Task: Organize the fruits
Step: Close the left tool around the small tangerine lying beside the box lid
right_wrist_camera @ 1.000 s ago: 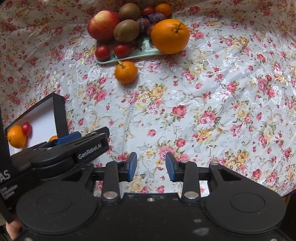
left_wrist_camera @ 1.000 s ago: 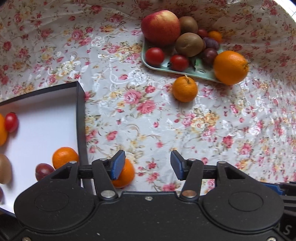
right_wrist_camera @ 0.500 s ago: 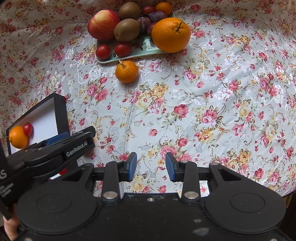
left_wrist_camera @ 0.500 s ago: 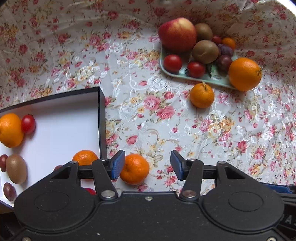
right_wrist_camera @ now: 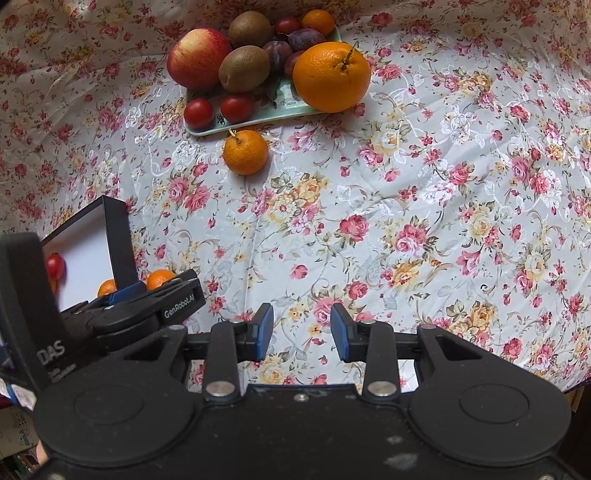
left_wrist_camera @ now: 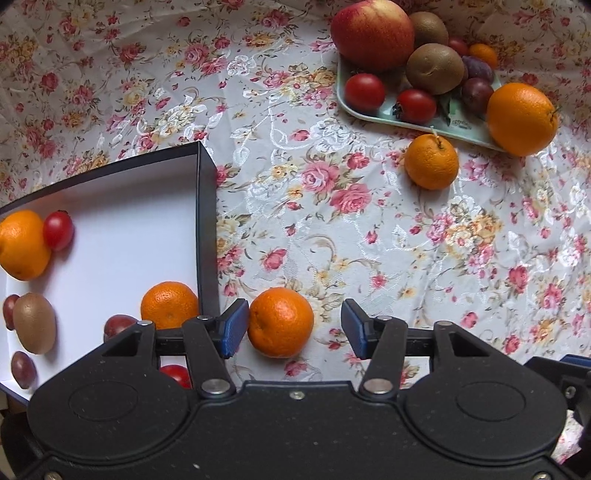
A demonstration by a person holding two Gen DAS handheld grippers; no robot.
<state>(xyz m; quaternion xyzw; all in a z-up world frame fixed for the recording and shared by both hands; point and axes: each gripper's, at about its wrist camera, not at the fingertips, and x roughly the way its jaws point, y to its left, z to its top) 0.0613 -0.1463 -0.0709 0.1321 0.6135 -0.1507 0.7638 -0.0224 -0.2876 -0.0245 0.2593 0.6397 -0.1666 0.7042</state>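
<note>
Since earlier frame, left gripper (left_wrist_camera: 291, 328) shifted rightward; loose mandarin (left_wrist_camera: 280, 322) now framed between spread pads, left pad close beside it, not clamped. Mandarin lies on floral cloth (left_wrist_camera: 406, 258) just outside box (left_wrist_camera: 205, 229) wall. Right gripper (right_wrist_camera: 302, 332) held unclenched, empty. Sorted into box: oranges, tomatoes, kiwi, plums. Left: stemmed mandarin (left_wrist_camera: 431, 161), fruit on green tray (left_wrist_camera: 417, 125). Judged roughly half done.

One apple (left_wrist_camera: 371, 35), three kiwis (left_wrist_camera: 436, 68), six oranges (left_wrist_camera: 521, 118).
</note>
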